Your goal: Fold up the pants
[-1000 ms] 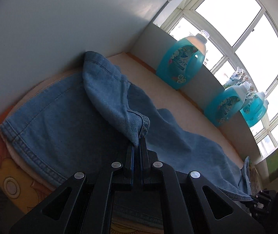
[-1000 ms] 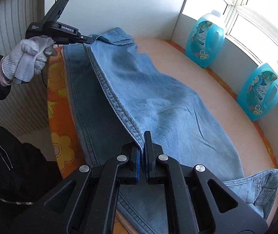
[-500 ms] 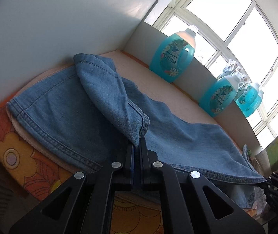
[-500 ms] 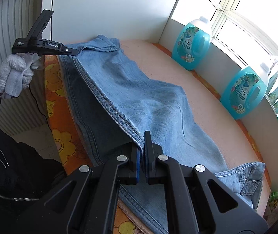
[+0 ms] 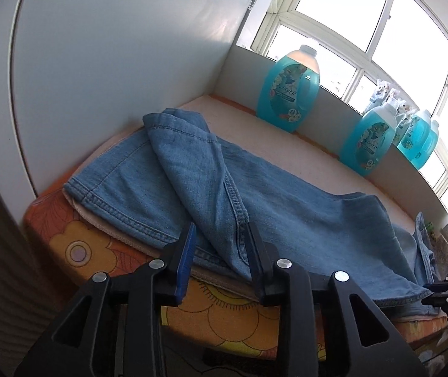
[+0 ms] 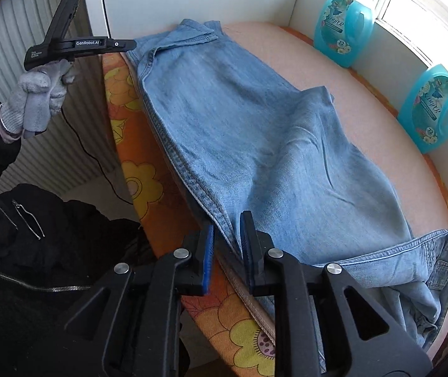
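Observation:
Blue denim pants [image 6: 249, 132] lie lengthwise on the padded surface, one leg folded over the other, also in the left wrist view [image 5: 211, 176]. My left gripper [image 5: 220, 235] is open at the near edge, its jaws either side of the leg hem but not closed on it; it also shows in the right wrist view [image 6: 123, 44]. My right gripper [image 6: 227, 229] is open at the side seam, the seam edge between its jaws. The waist end [image 6: 437, 257] is bunched at the right.
The padded surface [image 6: 318, 72] has an orange flowered cover [image 6: 142, 176] over its near edge. Three turquoise detergent bottles [image 5: 288, 94] [image 5: 368, 138] [image 5: 418, 138] stand by the window. A white wall [image 5: 113, 47] closes the far end. My gloved hand [image 6: 38, 94] is left.
Both grippers have opened and let go of the pants. The lifted leg has dropped flat onto the other leg. Both grippers have drawn back toward the near edge.

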